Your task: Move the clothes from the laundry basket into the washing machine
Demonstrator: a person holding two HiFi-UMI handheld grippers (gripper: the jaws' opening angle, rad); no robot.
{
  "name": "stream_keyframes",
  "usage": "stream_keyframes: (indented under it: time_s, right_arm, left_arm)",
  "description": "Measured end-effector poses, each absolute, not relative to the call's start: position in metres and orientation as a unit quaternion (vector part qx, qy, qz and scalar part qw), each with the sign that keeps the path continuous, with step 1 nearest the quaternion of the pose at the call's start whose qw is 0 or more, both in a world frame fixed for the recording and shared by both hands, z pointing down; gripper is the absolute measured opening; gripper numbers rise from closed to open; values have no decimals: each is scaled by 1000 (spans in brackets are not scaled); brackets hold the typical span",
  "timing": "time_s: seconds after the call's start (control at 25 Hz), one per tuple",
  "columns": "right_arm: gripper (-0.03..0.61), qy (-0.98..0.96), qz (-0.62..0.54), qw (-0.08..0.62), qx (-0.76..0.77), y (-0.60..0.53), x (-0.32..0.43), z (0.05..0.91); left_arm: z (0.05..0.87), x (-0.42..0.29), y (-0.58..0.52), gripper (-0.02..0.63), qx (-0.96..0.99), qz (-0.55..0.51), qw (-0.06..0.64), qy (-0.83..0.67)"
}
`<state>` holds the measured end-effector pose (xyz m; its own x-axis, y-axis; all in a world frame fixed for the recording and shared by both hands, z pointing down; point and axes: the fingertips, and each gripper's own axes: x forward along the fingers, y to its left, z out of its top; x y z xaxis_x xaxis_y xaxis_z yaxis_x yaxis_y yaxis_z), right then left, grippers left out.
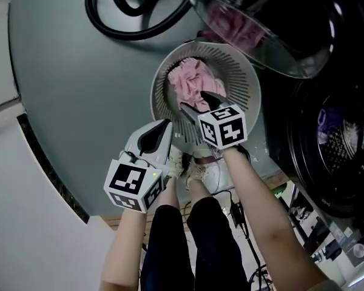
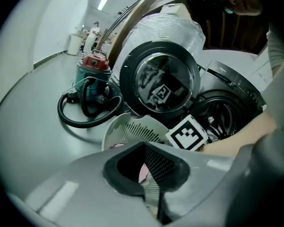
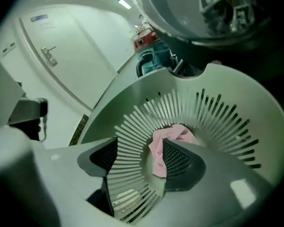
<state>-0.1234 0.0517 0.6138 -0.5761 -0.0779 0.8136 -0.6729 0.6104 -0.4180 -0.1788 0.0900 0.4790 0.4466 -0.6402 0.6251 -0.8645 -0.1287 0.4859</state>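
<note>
A round white slatted laundry basket (image 1: 242,86) stands on the grey floor with crumpled pink clothes (image 1: 191,80) inside. My right gripper (image 1: 194,100) hangs open over the basket's near side, its jaws just at the pink pile. In the right gripper view, the right gripper (image 3: 142,152) shows its pads wide apart, and the pink cloth (image 3: 173,138) lies against the inner face of the right-hand pad. My left gripper (image 1: 161,129) is shut and empty, just outside the basket's near-left rim. The washing machine drum (image 1: 340,138) gapes dark at the right, its door (image 1: 255,29) swung open.
A black vacuum hose (image 1: 130,23) loops on the floor beyond the basket, attached to a red-topped vacuum cleaner (image 2: 92,74). The glass door overhangs the basket's far rim. Cables and small items (image 1: 303,214) lie by the person's legs.
</note>
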Motion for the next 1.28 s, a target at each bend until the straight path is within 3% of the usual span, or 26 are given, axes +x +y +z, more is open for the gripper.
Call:
stream_keyframes:
  time_s: [0.24, 0.44, 0.52, 0.6, 0.68, 0.72, 0.88, 1.28]
  right_arm:
    - [401, -761, 350, 479, 263, 48, -134, 704]
    - [412, -733, 290, 551, 273, 48, -131, 756]
    - [375, -711, 277, 582, 279, 50, -117, 769]
    - [236, -703, 280, 588, 287, 44, -108, 775]
    - [104, -716, 306, 559, 284, 40, -113, 768]
    - [88, -726, 321, 540, 279, 41, -116, 760]
    - [75, -766, 360, 453, 281, 37, -118, 704]
    - [71, -820, 389, 237, 347, 31, -76, 504]
  left_arm:
    - [503, -222, 105, 2, 716, 114, 428, -540]
    - [515, -238, 119, 2, 701, 83, 433, -561]
    - [522, -242, 126, 2, 688, 77, 445, -568]
    - [527, -244, 125, 2, 680, 72, 455, -570]
    - [526, -244, 124, 2, 679, 71, 458, -569]
    - [525, -243, 124, 2, 680, 72, 457, -568]
    - [512, -227, 119, 6, 694, 80, 453, -554]
    - [464, -171, 105, 247, 728, 155, 444, -499]
